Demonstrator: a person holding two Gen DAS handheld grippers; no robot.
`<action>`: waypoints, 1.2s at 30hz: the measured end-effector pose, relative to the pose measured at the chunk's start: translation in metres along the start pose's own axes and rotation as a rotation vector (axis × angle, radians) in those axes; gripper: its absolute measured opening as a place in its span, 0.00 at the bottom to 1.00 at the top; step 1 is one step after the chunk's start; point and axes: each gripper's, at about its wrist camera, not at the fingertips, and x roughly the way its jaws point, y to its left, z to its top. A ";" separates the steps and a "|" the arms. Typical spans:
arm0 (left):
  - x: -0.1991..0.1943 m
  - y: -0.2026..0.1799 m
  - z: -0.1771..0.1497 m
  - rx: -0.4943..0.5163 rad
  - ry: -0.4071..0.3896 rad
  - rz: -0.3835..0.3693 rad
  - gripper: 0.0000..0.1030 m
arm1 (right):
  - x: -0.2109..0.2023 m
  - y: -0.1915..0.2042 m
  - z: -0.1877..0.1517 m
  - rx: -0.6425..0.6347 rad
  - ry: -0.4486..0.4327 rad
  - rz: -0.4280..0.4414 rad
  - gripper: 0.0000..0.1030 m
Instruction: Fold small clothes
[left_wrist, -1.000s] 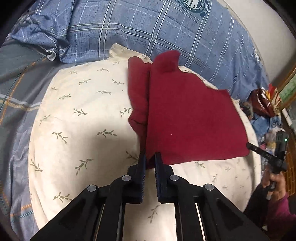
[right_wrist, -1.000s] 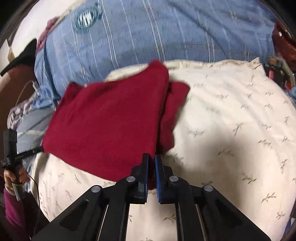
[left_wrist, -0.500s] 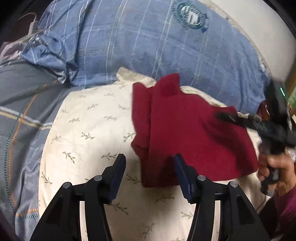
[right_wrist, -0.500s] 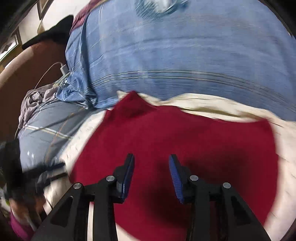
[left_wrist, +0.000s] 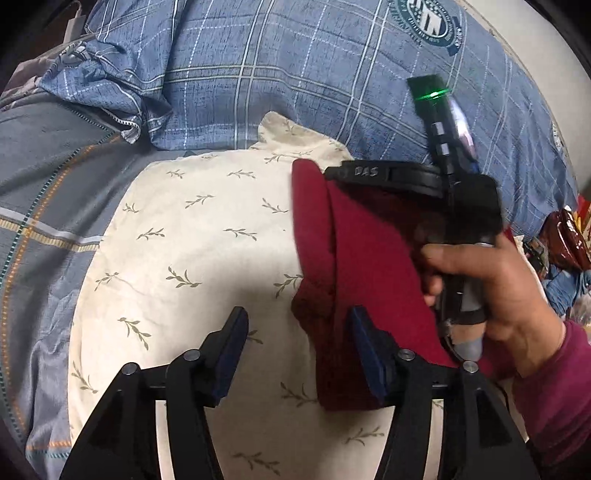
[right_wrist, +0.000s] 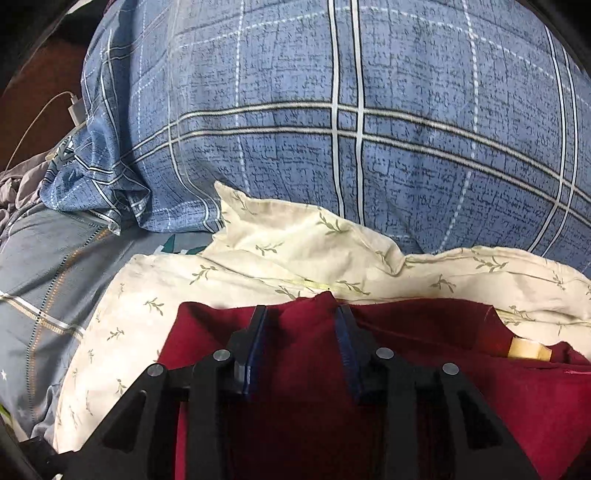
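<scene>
**Both grippers spread over the folded red garment**

Nearest you in the left wrist view, your left gripper (left_wrist: 299, 343) has its jaws spread wide with nothing between them; its right finger sits over the near left edge of the dark red garment (left_wrist: 369, 266), its left finger over bare pillow. Only this view shows your right hand (left_wrist: 495, 295), in a maroon sleeve, wrapped around the handle of the other tool, whose green light (left_wrist: 432, 95) glows above the cloth.

The right wrist view gives you what that one hides: the right gripper (right_wrist: 301, 347) is also spread, low over the garment (right_wrist: 480, 387), with a raised fold of red cloth standing between the fingers. You cannot tell whether the pads touch it. A pale tag (right_wrist: 528, 349) peeks from the fabric on the right.

The garment lies folded on the cream leaf-print pillow (left_wrist: 192, 236), along its right part. Bare pillow lies open to the left. Beyond the garment's far edge sits a bunched pillow corner (right_wrist: 295, 236), then the blue plaid pillow (right_wrist: 369, 129).
</scene>
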 end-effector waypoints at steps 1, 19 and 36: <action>0.001 0.000 0.000 -0.003 0.000 0.004 0.60 | -0.003 -0.004 -0.001 0.011 -0.002 0.010 0.37; -0.008 -0.011 -0.009 0.038 -0.049 0.065 0.59 | -0.082 -0.033 -0.059 0.098 -0.058 0.018 0.53; -0.007 -0.003 -0.007 0.016 -0.027 0.044 0.62 | -0.070 -0.028 -0.070 0.040 -0.084 0.016 0.70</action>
